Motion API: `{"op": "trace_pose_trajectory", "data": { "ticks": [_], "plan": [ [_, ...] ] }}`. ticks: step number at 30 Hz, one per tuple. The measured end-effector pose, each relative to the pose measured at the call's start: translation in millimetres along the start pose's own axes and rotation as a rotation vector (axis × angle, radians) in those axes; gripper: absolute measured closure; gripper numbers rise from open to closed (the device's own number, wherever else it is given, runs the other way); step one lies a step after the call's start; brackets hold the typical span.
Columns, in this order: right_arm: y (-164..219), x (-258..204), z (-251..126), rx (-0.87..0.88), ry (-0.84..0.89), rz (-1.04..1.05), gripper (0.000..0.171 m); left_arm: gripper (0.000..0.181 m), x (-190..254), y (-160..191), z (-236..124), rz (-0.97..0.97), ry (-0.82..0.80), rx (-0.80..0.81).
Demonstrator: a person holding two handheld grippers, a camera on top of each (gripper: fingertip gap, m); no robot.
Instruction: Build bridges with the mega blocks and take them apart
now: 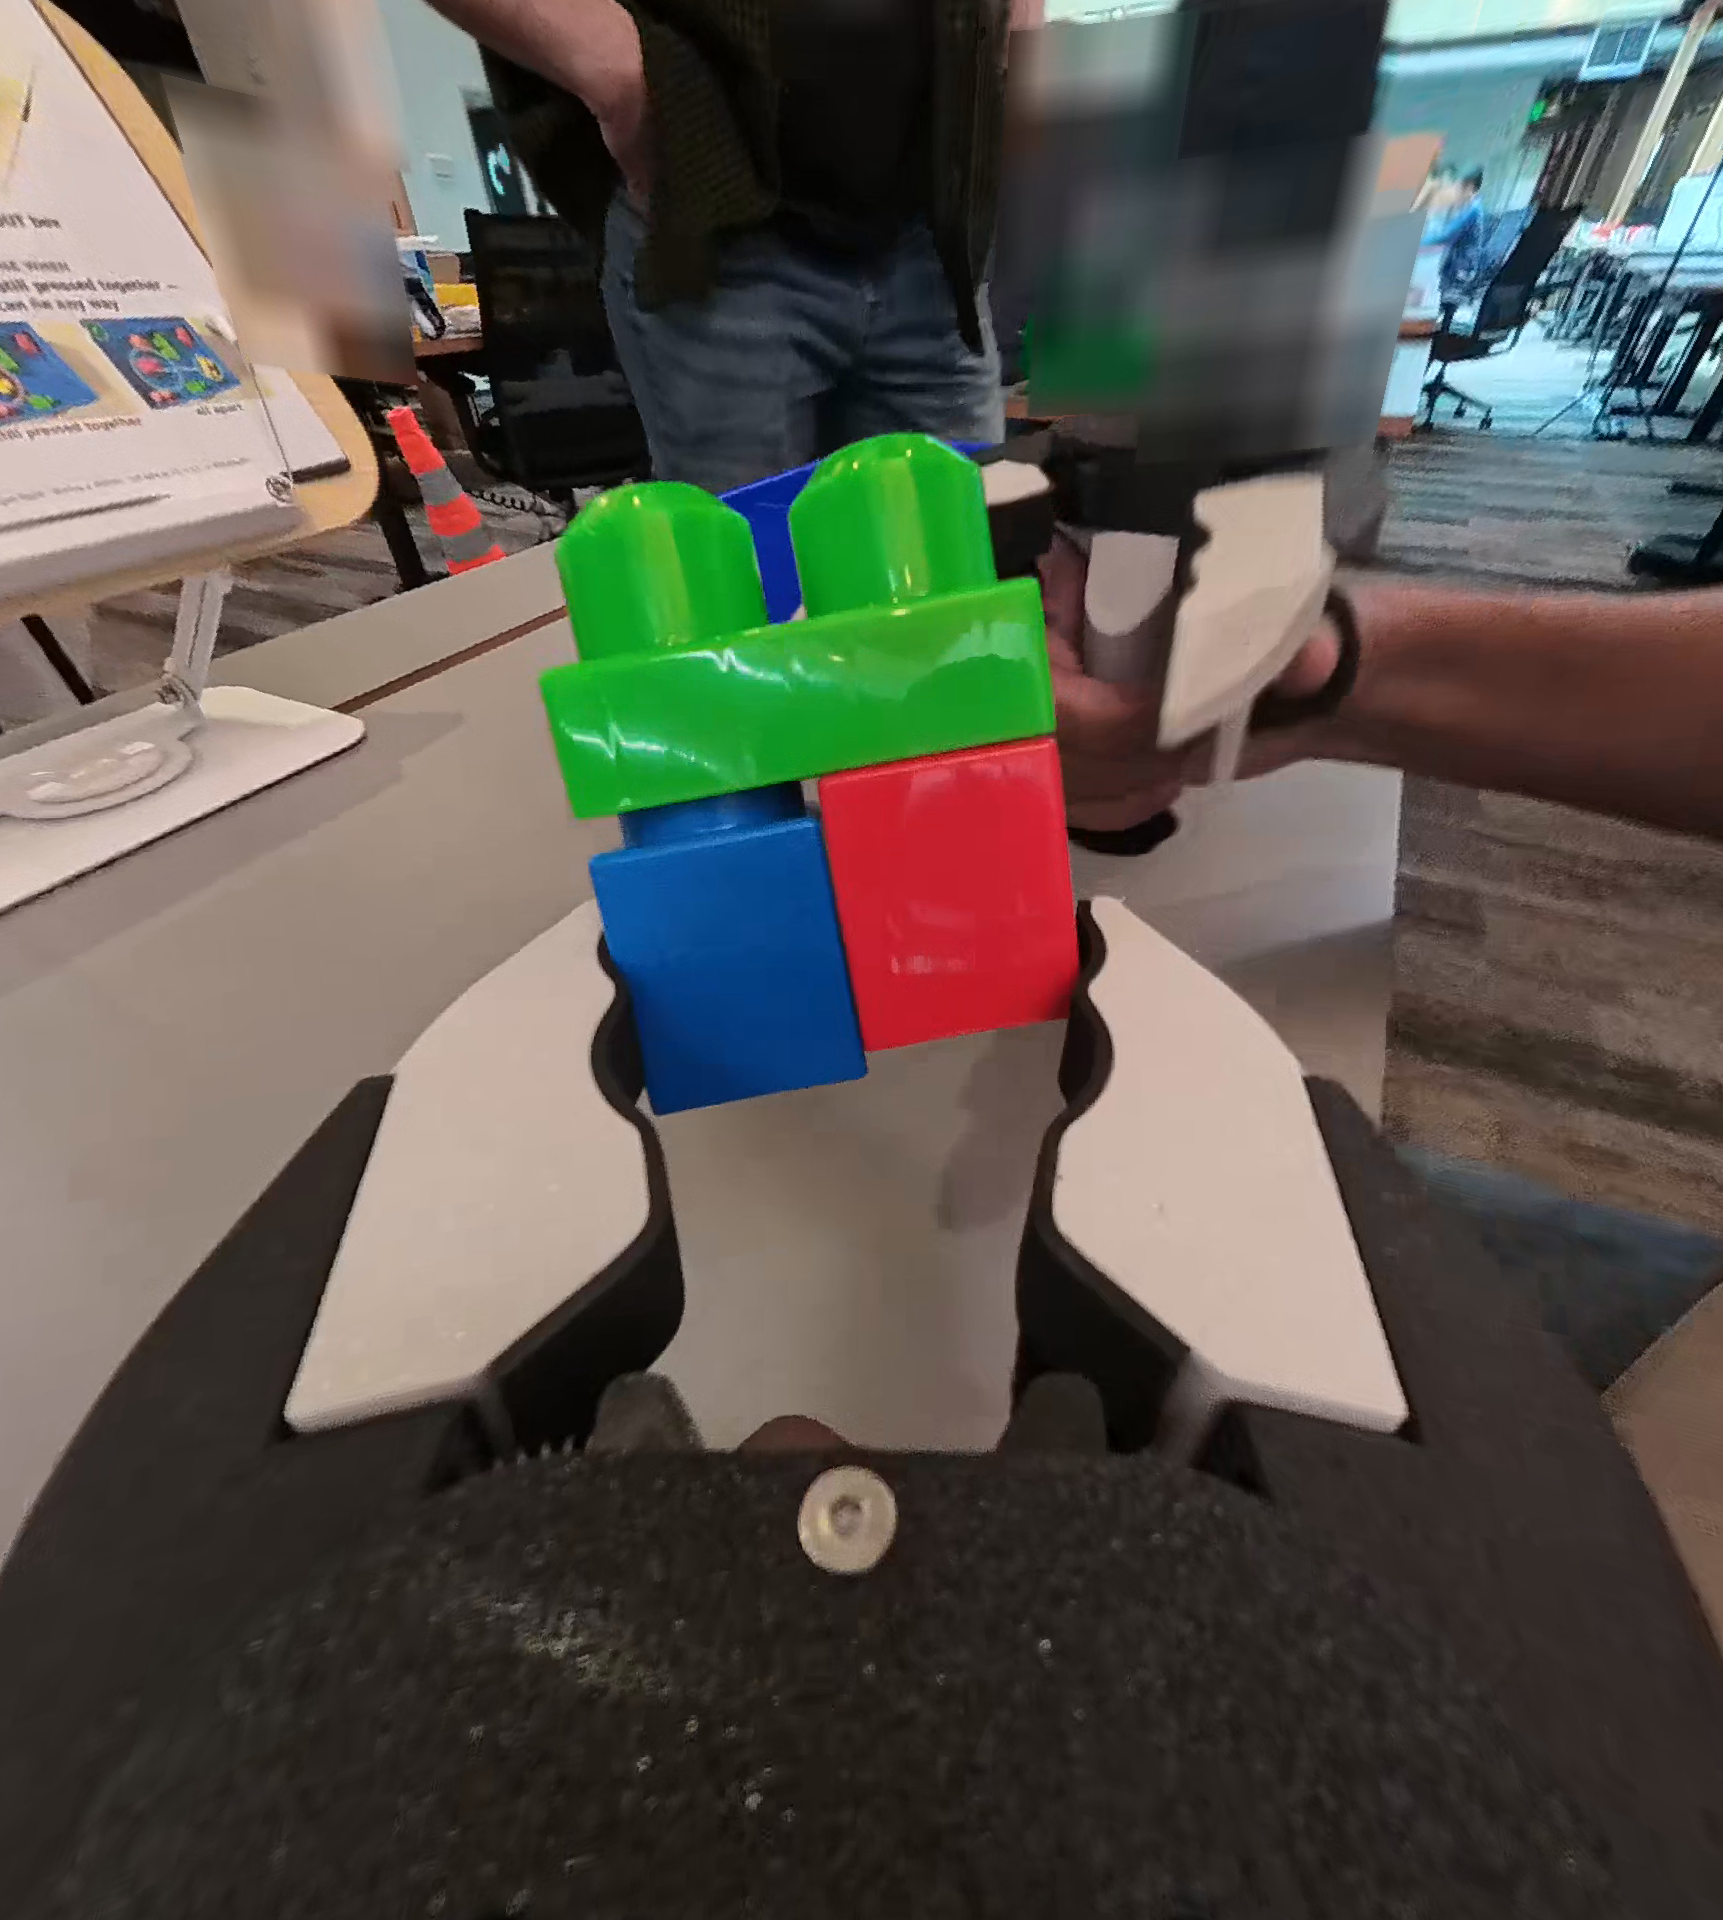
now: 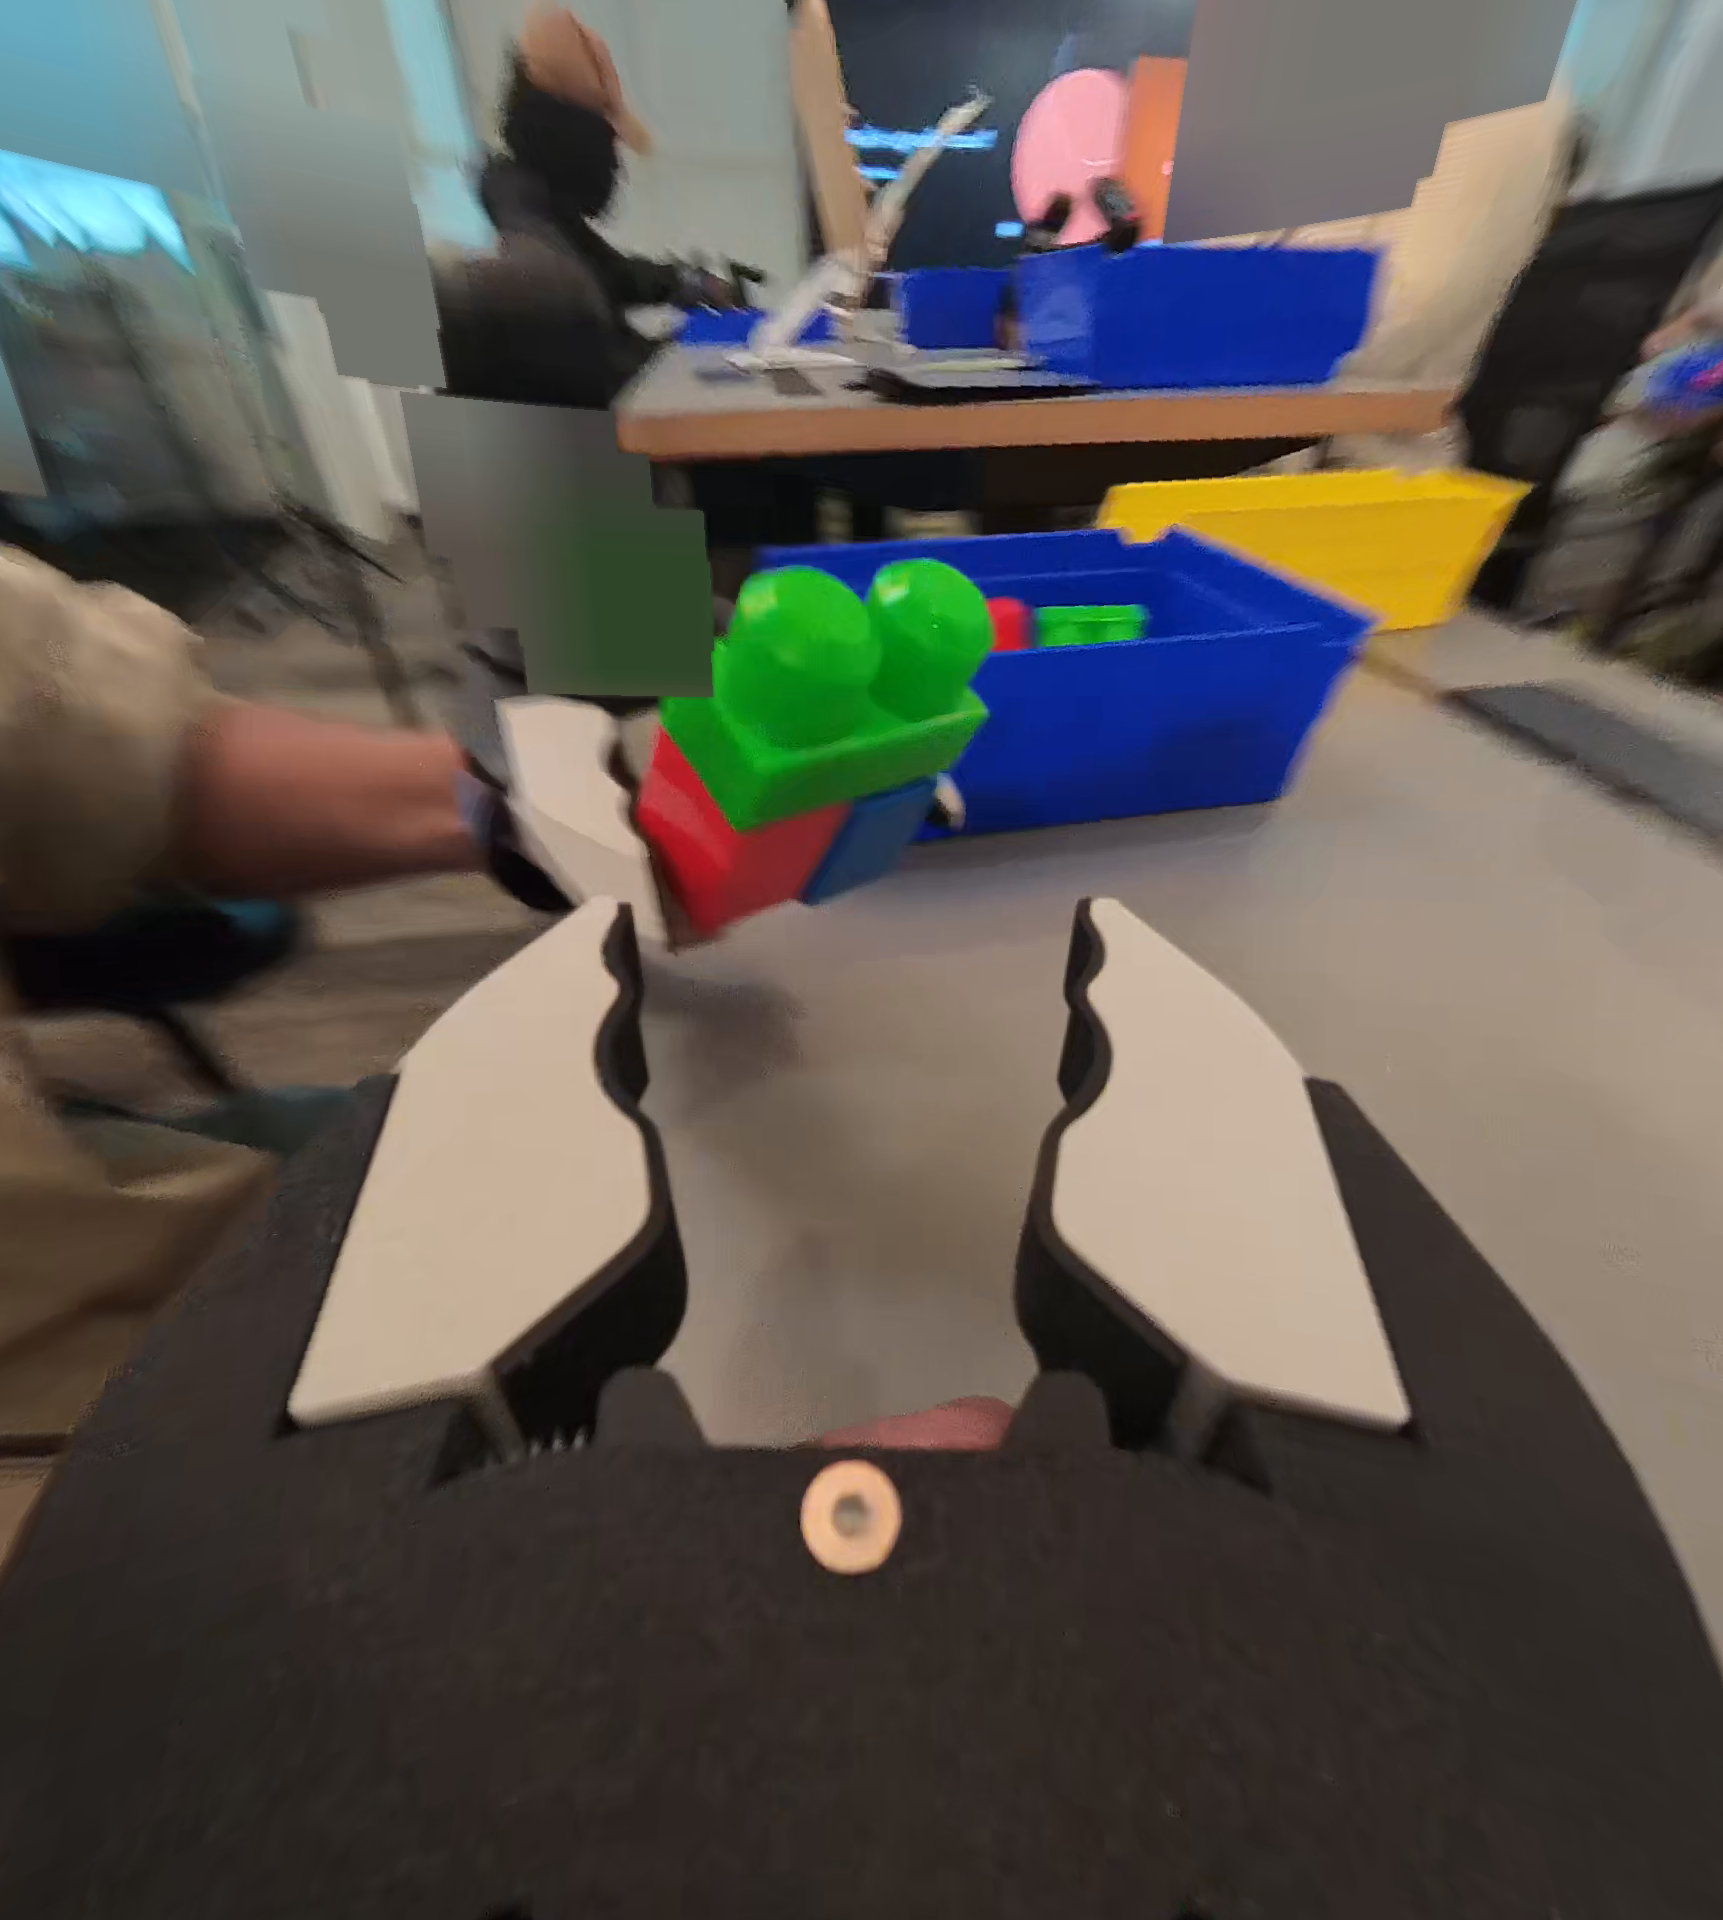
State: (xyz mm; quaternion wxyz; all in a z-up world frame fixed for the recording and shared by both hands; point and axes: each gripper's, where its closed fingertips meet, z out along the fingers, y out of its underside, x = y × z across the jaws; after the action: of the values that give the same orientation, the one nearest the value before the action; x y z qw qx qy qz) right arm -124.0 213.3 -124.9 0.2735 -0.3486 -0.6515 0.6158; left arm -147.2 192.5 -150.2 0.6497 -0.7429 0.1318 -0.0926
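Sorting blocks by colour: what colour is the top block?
Green, clearest in the left wrist view.

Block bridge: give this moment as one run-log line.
left gripper: shut on block bridge | right gripper: open, empty | bridge: off table

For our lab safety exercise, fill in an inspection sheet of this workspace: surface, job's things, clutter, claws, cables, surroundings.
Surface: grey table, mostly bare.
Job's things: green block bridging blue block and red block, held off the table; blue bin with more blocks inside.
Clutter: instruction sheet on stand.
Claws: left claw shut on the two lower blocks; right claw open, empty.
Cables: nothing seen.
Surroundings: yellow bin, orange cone, people, desks, chairs.
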Motion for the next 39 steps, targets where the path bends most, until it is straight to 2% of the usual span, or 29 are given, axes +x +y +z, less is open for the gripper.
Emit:
{"op": "trace_pose_trajectory", "data": {
  "ticks": [2, 5, 9, 15, 18, 19, 20, 21, 24, 28, 39],
  "plan": [
    [-12, -8, -4, 0.06, -0.132, 0.224, 0.079, 0.102, 7, 2, -1, 0.061, 0.021, 0.001],
    [-23, -4, -13, 0.089, -0.229, 0.455, 0.073, 0.102, 7, 4, -1, 0.156, 0.0, -0.005],
    [-23, 11, -16, -0.052, -0.103, 0.54, 0.083, 0.102, -6, 9, 2, 0.299, -0.081, -0.047],
    [-44, -5, -18, -0.104, -0.186, 0.633, 0.089, 0.102, -8, 12, 6, 0.375, -0.084, -0.041],
    [-39, 5, -19, -0.103, -0.121, 0.608, 0.104, 0.102, -8, 14, 7, 0.394, -0.093, -0.047],
    [-37, 9, -19, -0.109, -0.096, 0.576, 0.121, 0.102, -7, 14, 7, 0.402, -0.094, -0.046],
    [-36, 11, -19, -0.123, -0.076, 0.535, 0.151, 0.102, -7, 15, 8, 0.408, -0.095, -0.053],
    [-34, 12, -18, -0.148, -0.054, 0.493, 0.171, 0.102, -8, 17, 10, 0.406, -0.1, -0.064],
    [-27, 17, -11, -0.283, 0.024, 0.331, 0.171, 0.102, -7, 22, 16, 0.387, -0.097, -0.079],
    [-22, 9, -3, -0.435, 0.003, 0.224, 0.171, 0.102, -1, 18, 21, 0.381, -0.09, -0.07],
    [-5, -6, 6, -0.546, -0.069, 0.254, 0.171, 0.103, 1, 20, 31, 0.386, -0.123, -0.077]
  ]
}}
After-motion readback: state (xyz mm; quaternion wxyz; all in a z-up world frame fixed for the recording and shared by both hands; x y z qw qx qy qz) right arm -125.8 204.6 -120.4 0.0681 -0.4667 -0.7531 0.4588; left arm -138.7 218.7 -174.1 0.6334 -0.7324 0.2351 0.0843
